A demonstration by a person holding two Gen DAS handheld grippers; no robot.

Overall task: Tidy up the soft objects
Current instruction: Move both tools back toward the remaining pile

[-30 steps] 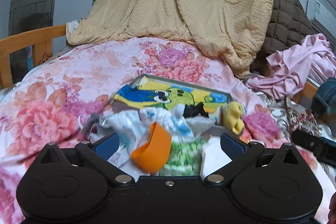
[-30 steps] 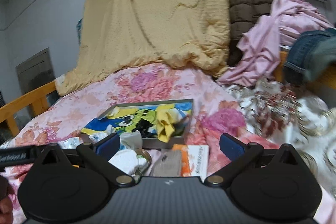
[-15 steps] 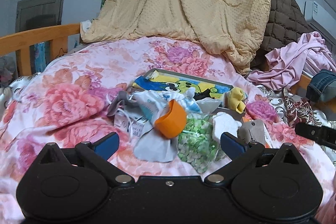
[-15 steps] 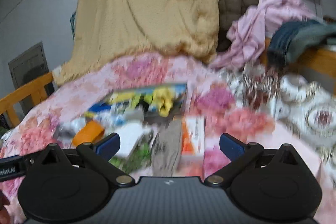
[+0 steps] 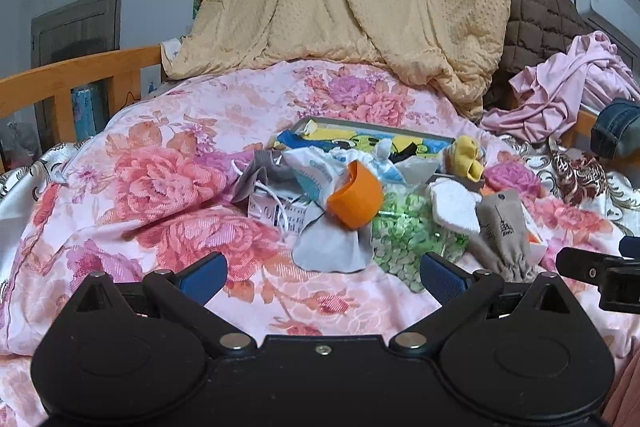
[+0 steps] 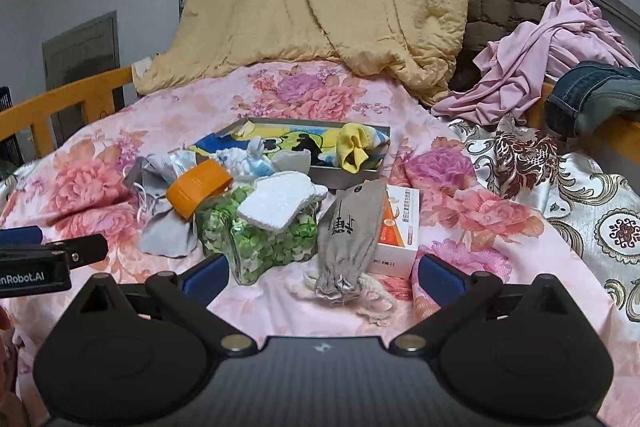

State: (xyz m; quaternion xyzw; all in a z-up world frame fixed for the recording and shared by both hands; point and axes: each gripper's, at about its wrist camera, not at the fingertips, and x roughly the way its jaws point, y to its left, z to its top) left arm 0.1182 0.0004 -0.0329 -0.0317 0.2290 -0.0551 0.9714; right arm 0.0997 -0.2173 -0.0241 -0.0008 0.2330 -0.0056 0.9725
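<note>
We hold the left hand-held gripper and the right hand-held gripper above the bed, both with fingers spread and gripping nothing. The soft objects lie in a pile mid-bed: a grey pouch, a white cloth on a green bag, and a yellow sock draped over the tray rim.

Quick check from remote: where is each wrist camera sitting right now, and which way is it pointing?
Left wrist: behind the open left gripper, low over the floral bedspread, facing the clutter pile; the right gripper's tip shows at right.
Right wrist: behind the open right gripper, facing the grey pouch; the left gripper's tip shows at left.
Shared: orange band, green-filled bag, cartoon tray.
</note>
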